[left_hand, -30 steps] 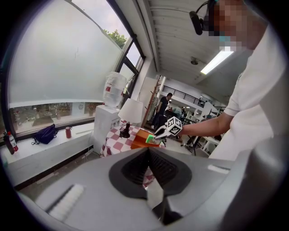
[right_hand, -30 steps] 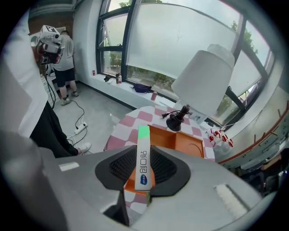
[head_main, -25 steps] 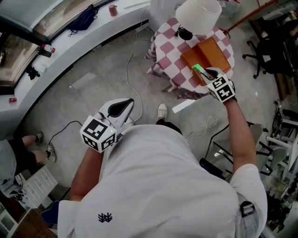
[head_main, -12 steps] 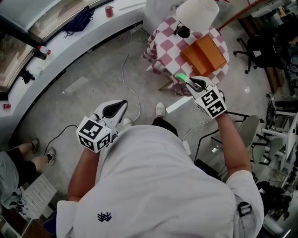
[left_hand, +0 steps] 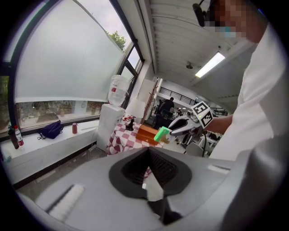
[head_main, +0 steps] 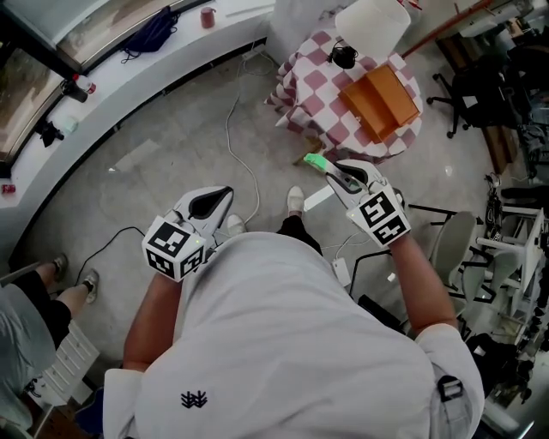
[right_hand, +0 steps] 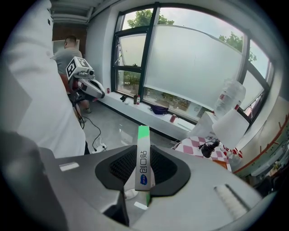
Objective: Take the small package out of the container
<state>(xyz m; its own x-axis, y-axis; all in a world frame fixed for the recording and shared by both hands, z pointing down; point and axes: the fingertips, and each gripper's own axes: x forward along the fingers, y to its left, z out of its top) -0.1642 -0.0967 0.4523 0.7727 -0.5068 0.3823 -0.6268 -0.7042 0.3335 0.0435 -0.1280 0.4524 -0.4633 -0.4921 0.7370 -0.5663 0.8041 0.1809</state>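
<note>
— What has changed over the last second?

— The right gripper (head_main: 330,172) was over the orange box (head_main: 380,101) on the checked table (head_main: 313,81) a second ago; it has since drawn back toward the person, and the small package (head_main: 316,161) has come away with it; half a second ago it was just past the table's near edge, and it is now farther out over the grey floor (head_main: 171,146). The left gripper (head_main: 214,202) has barely shifted, low at the person's left side.

— Where is the package, and what has hold of it?

— Out of the box and well apart from it, in the air between the table and the person; the right gripper's jaws are clamped on its lower part, and its upper end stands clear above them.

— How does it look?

— A slim, flat stick, upright in the right gripper view; silver-grey face with printed characters and a small blue oval mark; bright green band at the free end; green along one edge.

— And the left gripper?

— Its jaws are pressed together with nothing between them; from its view the package shows beyond them, gripped in the other gripper.

— The box?

— Open-topped on the checked cloth, beside a white lampshade (head_main: 371,26).
</note>
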